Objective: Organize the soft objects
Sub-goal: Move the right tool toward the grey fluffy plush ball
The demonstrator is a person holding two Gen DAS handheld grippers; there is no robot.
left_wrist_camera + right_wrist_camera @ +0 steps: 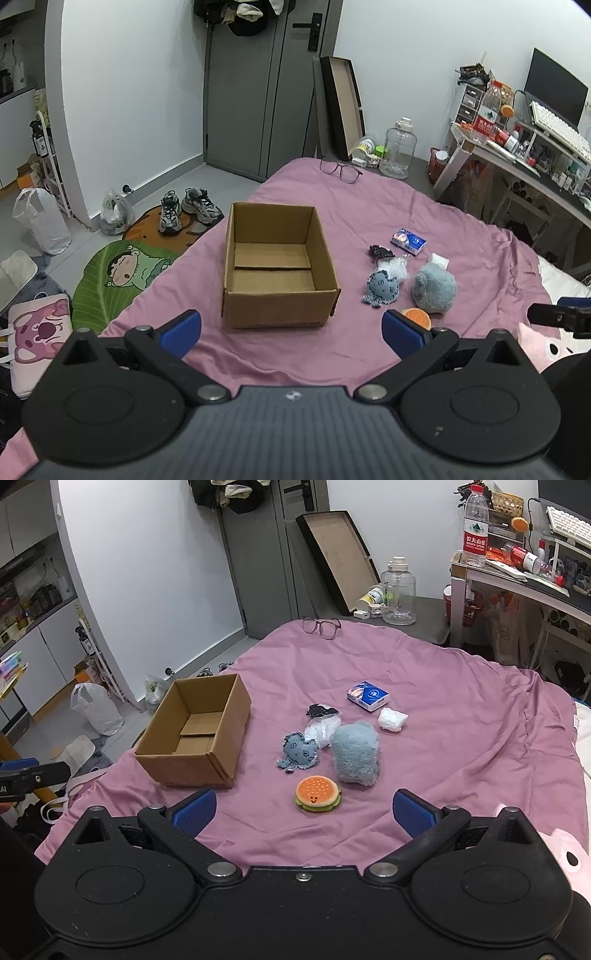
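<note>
On the bed (443, 716), both claws, left (291, 330) and right (304, 812), gape wide over the box (199, 734) and toys (317, 795).

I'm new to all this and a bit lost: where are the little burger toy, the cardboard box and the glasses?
burger toy (317, 790): right wrist view, on its orange bun top.
cardboard box (184, 766): right wrist view, on its near outer wall.
glasses (321, 627): right wrist view, on the frame's bridge.

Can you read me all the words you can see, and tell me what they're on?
"农夫山泉": red label of the water bottle on the desk.
Line under it: too small.
Blue tissue pack on the bed: print blurred.
White jar on the floor: letters unreadable.
</note>
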